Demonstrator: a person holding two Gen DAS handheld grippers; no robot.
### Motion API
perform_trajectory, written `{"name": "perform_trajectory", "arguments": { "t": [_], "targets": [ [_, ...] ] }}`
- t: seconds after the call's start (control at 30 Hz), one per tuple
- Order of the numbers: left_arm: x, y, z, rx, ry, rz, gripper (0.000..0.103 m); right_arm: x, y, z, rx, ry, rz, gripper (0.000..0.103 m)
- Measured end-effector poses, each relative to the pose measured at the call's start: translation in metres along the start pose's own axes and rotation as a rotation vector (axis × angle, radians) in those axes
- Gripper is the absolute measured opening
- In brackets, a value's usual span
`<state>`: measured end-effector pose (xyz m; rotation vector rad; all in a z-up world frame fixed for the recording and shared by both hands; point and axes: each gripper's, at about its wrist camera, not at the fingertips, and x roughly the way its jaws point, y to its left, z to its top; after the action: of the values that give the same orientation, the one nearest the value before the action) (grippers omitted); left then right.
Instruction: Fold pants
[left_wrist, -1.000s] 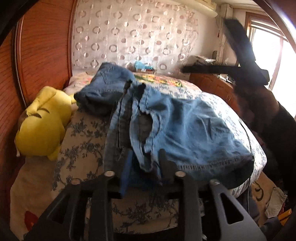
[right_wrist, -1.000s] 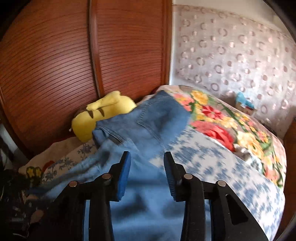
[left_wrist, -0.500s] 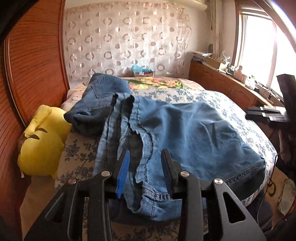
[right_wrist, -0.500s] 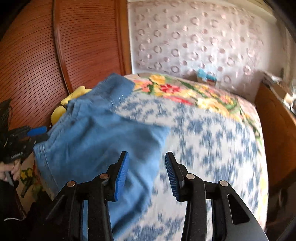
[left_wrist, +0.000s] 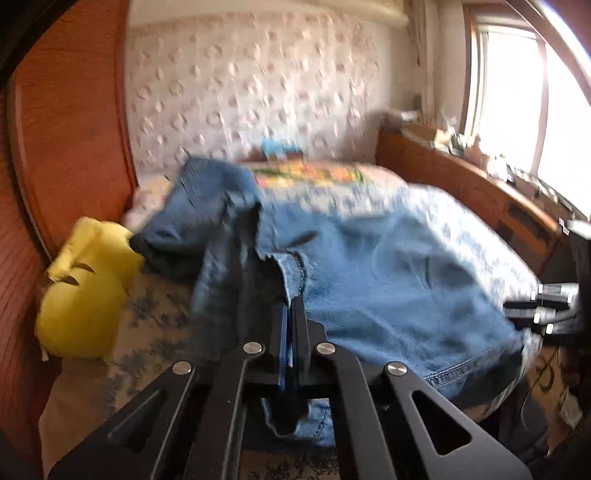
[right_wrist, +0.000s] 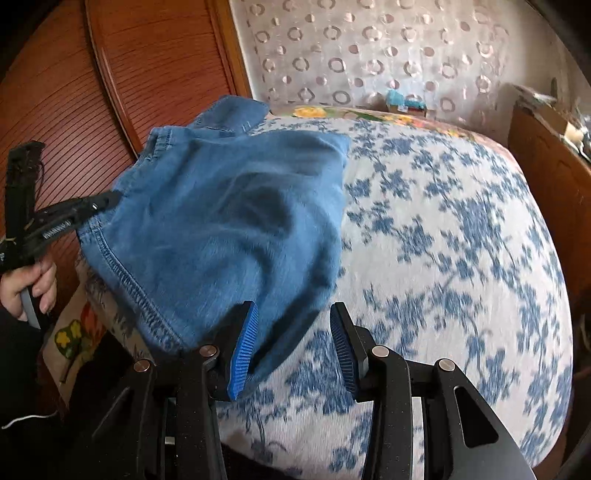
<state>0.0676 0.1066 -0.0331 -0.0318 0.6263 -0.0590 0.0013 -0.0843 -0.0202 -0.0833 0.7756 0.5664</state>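
1. Left gripper, low centre of its frame: jaws just closed, clamped on the near edge of the jeans.
2. Right gripper, low centre of its frame: jaws parted, nothing pinched; jeans corner just beside the left pad.
3. Jeans: spread over the floral bedspread, left half of the right-wrist frame.
4. Yellow plush: at left, beside the jeans.

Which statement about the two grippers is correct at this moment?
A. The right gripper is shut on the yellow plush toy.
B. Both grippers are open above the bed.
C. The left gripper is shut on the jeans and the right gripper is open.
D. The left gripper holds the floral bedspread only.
C: the left gripper has its jaws pressed together on the denim edge of the jeans, while the right gripper stands open with nothing pinched.
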Motion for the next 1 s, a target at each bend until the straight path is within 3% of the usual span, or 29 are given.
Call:
{"name": "perform_trajectory", "arguments": {
  "t": [0.13, 0.47, 0.67, 0.8, 0.9, 0.97, 1.0],
  "targets": [
    [-0.026, 0.01, 0.012, -0.021, -0.068, 0.031, 0.002, -0.017, -0.003, -0.011, 0.018, -0.024, 0.018, 0.042],
    [-0.012, 0.014, 0.015, -0.028, -0.034, 0.04, 0.002, -0.036, 0.013, -0.03, 0.018, -0.074, 0.059, 0.042],
    [-0.02, 0.014, 0.027, -0.011, -0.071, 0.066, 0.002, -0.024, 0.03, -0.03, -0.038, -0.057, 0.013, 0.051],
    [-0.026, 0.014, 0.034, -0.003, -0.091, 0.078, 0.002, -0.001, 0.032, -0.028, -0.049, 0.016, 0.013, 0.051],
    [-0.027, 0.016, 0.035, 0.003, -0.095, 0.086, 0.002, 0.003, 0.023, -0.03, -0.024, 0.02, -0.011, 0.051],
    [-0.026, 0.017, 0.035, 0.004, -0.09, 0.091, 0.002, 0.0, 0.014, -0.033, 0.003, 0.014, -0.033, 0.042],
    [-0.026, 0.018, 0.035, 0.0, -0.087, 0.088, 0.002, 0.0, 0.011, -0.036, 0.003, 0.02, -0.034, 0.027]
  ]
}}
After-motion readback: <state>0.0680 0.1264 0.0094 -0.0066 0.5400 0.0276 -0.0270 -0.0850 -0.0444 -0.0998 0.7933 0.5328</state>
